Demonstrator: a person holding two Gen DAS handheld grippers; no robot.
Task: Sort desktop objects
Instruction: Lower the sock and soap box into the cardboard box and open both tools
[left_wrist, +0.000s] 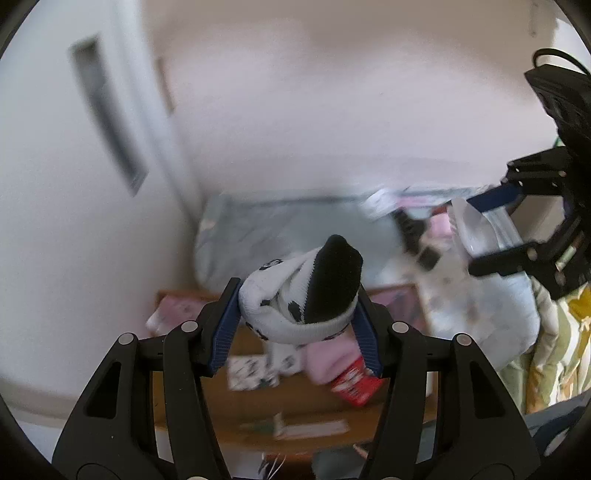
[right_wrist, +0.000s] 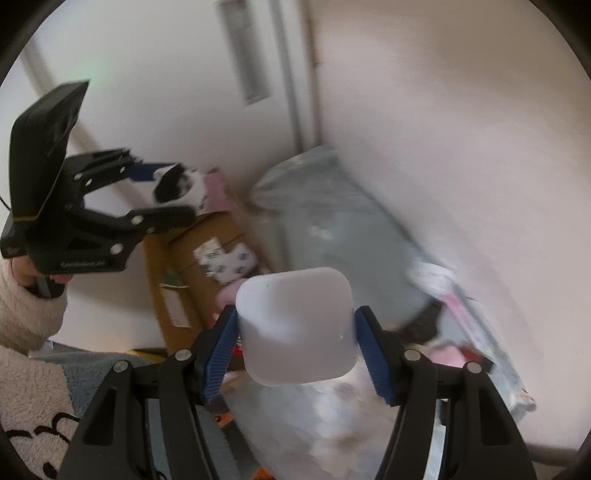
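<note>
Two grips: knit sock (left_wrist: 301, 295), translucent rounded-square tub (right_wrist: 295, 325).

White walls (left_wrist: 332, 110), corner door frame (right_wrist: 295, 92), brown wooden table (left_wrist: 251, 417), grey bedding (right_wrist: 351, 229).

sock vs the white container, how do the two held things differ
The sock is soft knit, white with a black toe and dark marks; the white container is plain, smooth and translucent. The sock bunches and bulges between the pads; the container keeps its rounded-square shape. The left gripper holds the sock, the right gripper holds the container. Both are clamped between blue pads and lifted above the desk.
</note>
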